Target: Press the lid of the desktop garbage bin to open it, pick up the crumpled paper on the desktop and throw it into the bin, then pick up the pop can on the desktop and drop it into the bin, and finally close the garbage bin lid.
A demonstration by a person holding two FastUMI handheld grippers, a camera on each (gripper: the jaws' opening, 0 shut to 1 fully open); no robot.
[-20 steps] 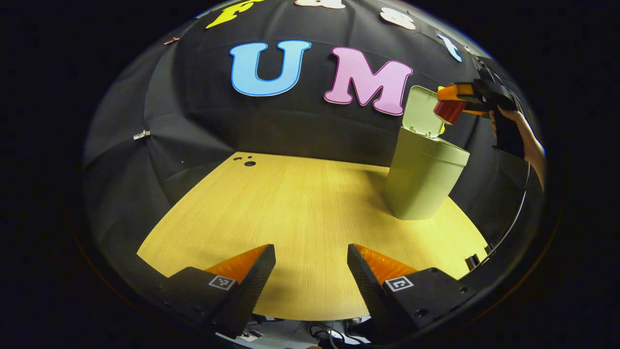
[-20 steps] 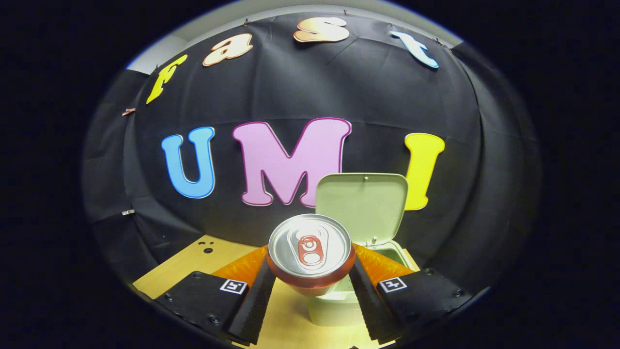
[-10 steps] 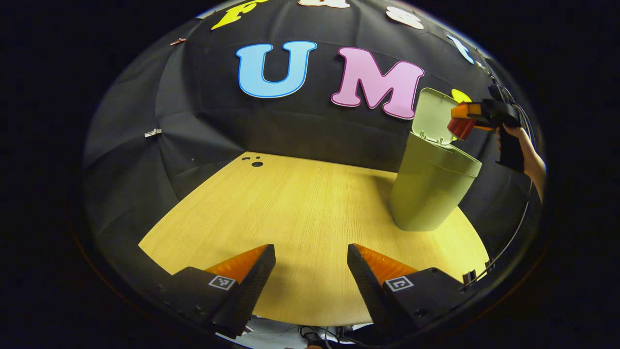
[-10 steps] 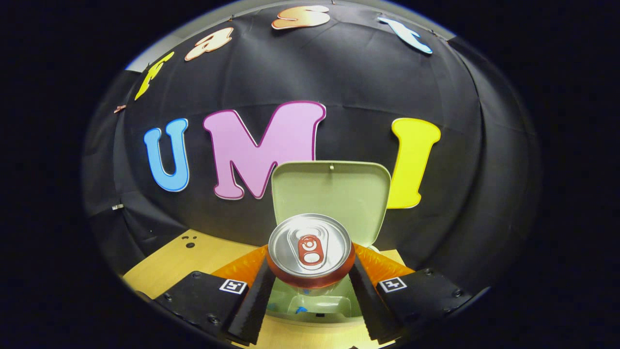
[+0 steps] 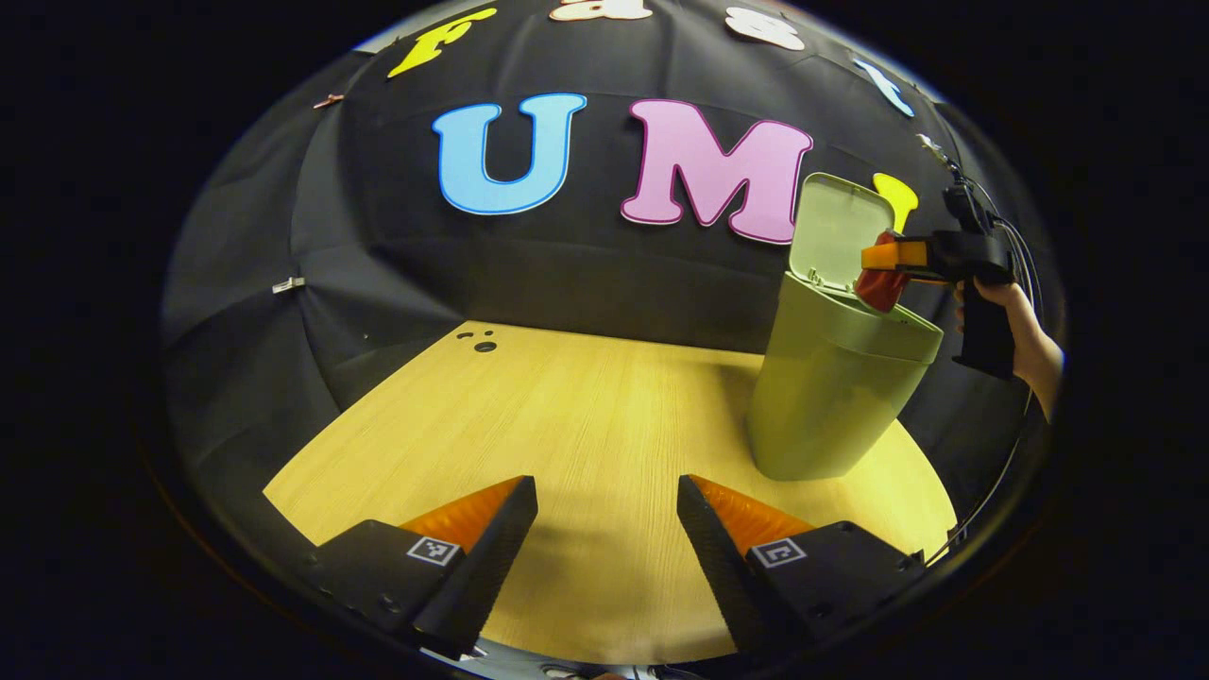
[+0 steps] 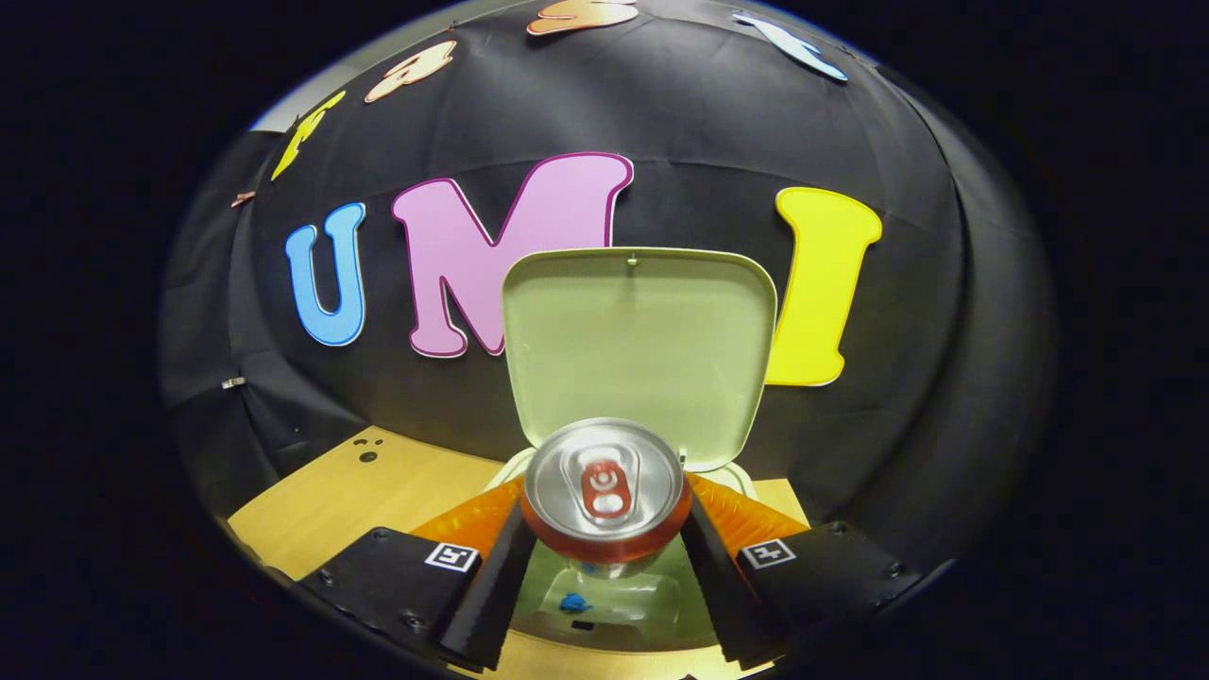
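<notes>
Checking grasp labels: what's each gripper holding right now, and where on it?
Right gripper: pop can, clamped across its side wall just below the top rim, over the open bin. Left gripper: nothing, jaws open.

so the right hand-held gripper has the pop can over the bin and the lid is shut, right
Not quite: the lid stands open, as the right gripper view shows. The rest holds: the right hand-held gripper grips the pop can over the bin.

Right gripper [image 6: 604,557] is clamped on the pop can [image 6: 604,491], hand [image 5: 1025,331] on its handle; left gripper [image 5: 604,538] hovers with fingers spread
</notes>
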